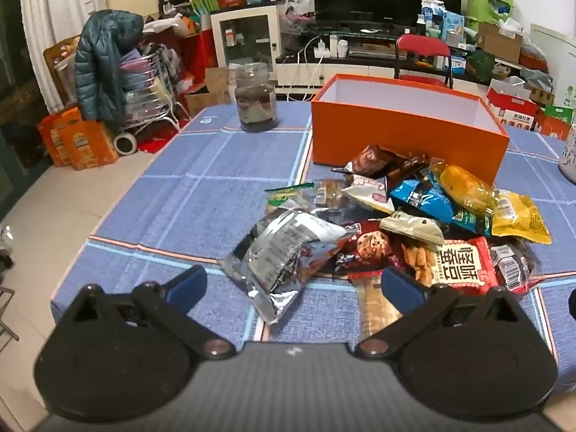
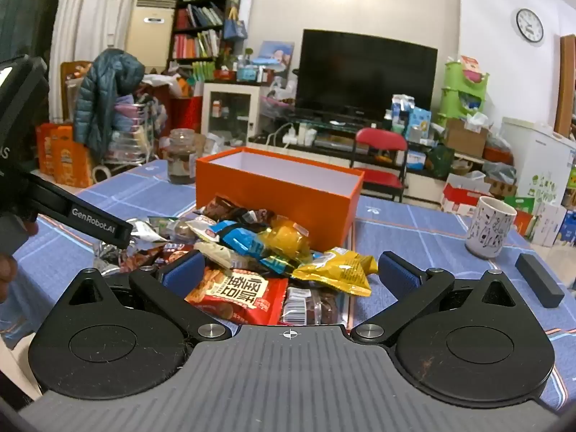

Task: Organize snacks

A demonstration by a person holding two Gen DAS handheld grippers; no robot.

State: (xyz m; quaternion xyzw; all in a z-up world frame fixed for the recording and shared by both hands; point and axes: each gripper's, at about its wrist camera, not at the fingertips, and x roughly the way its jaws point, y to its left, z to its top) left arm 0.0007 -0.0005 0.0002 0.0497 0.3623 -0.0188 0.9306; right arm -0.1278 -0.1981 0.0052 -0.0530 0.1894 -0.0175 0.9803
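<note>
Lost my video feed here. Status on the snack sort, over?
Left gripper and right gripper open, empty. Snack pile loose on table, orange box looks empty. Nothing blocking the box; jar and mug stand clear.

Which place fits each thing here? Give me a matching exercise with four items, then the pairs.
Things:
1. orange box
2. glass jar
3. patterned mug
4. black bar

Places:
A. table's right side, near edge
B. directly behind the snack pile
C. right of the box, beyond the bar
D. left of the box, far end

Pairs: 1-B, 2-D, 3-C, 4-A
</note>
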